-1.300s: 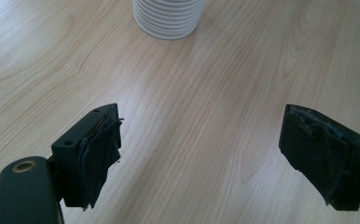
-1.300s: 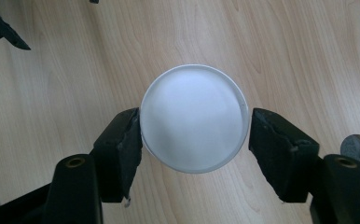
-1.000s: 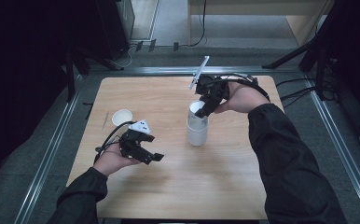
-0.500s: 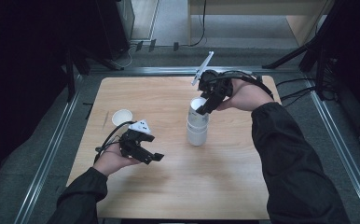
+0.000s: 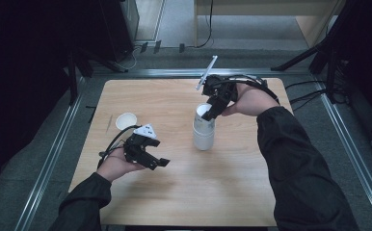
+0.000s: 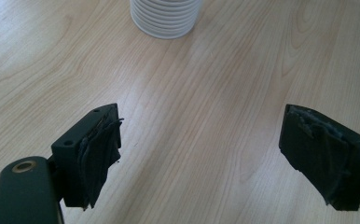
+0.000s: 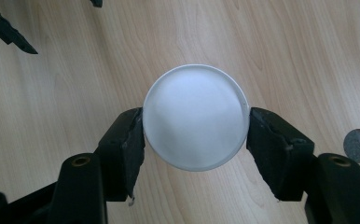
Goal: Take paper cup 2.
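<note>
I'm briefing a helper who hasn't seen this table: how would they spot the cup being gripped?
On the wooden table, look right of centre for the tall stack of white cups. The top cup is clamped at its rim by the right gripper; the single cup stands alone at left.

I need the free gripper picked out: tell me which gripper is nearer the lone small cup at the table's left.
Left. The left gripper hovers open just in front of the small cup. The right gripper is across the table, shut on the top of the cup stack.
</note>
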`<action>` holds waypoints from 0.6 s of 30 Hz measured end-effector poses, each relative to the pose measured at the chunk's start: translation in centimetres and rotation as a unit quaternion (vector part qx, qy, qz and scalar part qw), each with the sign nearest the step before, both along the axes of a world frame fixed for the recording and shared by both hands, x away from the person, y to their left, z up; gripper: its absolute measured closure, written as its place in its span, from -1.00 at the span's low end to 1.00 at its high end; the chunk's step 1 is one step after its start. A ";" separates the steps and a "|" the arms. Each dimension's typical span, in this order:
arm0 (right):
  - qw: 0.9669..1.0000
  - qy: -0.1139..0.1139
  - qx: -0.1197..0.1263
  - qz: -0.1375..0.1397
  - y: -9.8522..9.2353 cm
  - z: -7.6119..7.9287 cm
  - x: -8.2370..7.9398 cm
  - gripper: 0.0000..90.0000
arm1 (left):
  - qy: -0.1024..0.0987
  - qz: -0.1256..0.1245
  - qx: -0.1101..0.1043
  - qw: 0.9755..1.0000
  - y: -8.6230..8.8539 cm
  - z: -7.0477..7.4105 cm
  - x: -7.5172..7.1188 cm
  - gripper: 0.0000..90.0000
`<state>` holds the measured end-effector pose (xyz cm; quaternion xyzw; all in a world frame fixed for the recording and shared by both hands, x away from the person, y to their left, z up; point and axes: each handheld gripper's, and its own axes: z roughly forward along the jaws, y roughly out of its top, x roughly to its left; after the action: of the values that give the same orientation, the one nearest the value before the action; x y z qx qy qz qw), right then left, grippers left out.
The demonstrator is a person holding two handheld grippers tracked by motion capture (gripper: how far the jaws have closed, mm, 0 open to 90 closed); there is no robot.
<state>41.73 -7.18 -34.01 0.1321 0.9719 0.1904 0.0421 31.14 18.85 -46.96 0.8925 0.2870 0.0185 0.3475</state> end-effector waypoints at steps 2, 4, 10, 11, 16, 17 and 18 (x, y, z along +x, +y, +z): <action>1.000 0.002 -0.001 0.000 0.2 -0.4 0.1 -0.17 | 0.000 0.000 0.000 1.000 0.0 0.0 0.0 -0.71; 1.000 0.005 0.002 0.000 0.3 -0.9 0.2 -0.21 | 0.000 0.001 -0.001 1.000 0.0 0.0 0.0 -0.71; 1.000 0.015 -0.007 -0.002 0.7 -2.1 0.3 -0.33 | 0.000 0.001 -0.001 1.000 0.0 0.0 0.0 -0.71; 1.000 0.013 -0.008 0.001 0.8 -2.2 0.4 -0.31 | -0.001 0.001 -0.001 1.000 0.0 0.0 0.0 -0.71; 1.000 0.017 -0.008 -0.007 0.8 -2.2 0.5 -0.23 | -0.001 0.001 -0.002 1.000 0.1 0.0 0.0 -0.71; 1.000 0.019 -0.006 -0.008 0.7 -2.1 0.5 -0.22 | -0.002 0.001 -0.002 1.000 0.1 0.0 0.0 -0.71; 1.000 0.018 -0.003 -0.007 0.7 -2.0 0.5 -0.21 | -0.002 0.001 -0.002 1.000 0.1 0.0 0.0 -0.71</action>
<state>42.24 -6.52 -36.00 0.1427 0.9721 0.1845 0.0260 31.15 18.95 -46.93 0.8914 0.2878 0.0199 0.3494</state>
